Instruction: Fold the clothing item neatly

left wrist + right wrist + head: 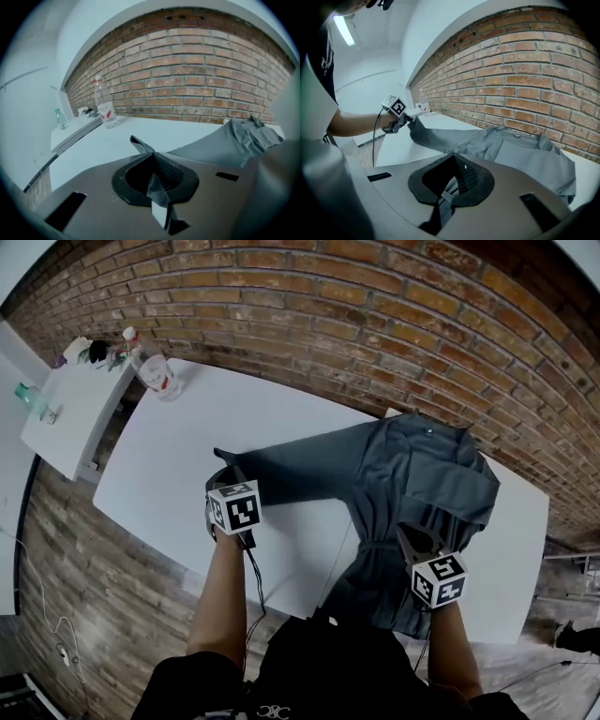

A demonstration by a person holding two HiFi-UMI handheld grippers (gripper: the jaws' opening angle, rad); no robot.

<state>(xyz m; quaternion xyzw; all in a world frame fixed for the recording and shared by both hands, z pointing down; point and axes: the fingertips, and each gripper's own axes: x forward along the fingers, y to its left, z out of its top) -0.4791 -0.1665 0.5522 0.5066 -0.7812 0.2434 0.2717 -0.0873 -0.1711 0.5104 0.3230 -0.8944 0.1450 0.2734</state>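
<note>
A grey long-sleeved shirt [412, 493] lies on the white table [187, 456], its body at the right and one sleeve [300, 465] stretched out to the left. My left gripper [228, 486] is shut on the cuff of that sleeve [140, 145], which sticks up between its jaws. My right gripper [419, 545] is shut on the shirt's lower hem [445, 197] near the front edge. In the right gripper view the left gripper [405, 119] holds the sleeve end lifted, with the shirt's collar [520, 136] beyond.
A plastic water bottle [155, 367] stands at the table's far left corner. A lower white side table [66, 418] at the left carries a small bottle [33, 399] and odd items. A brick wall [375, 324] runs behind the table.
</note>
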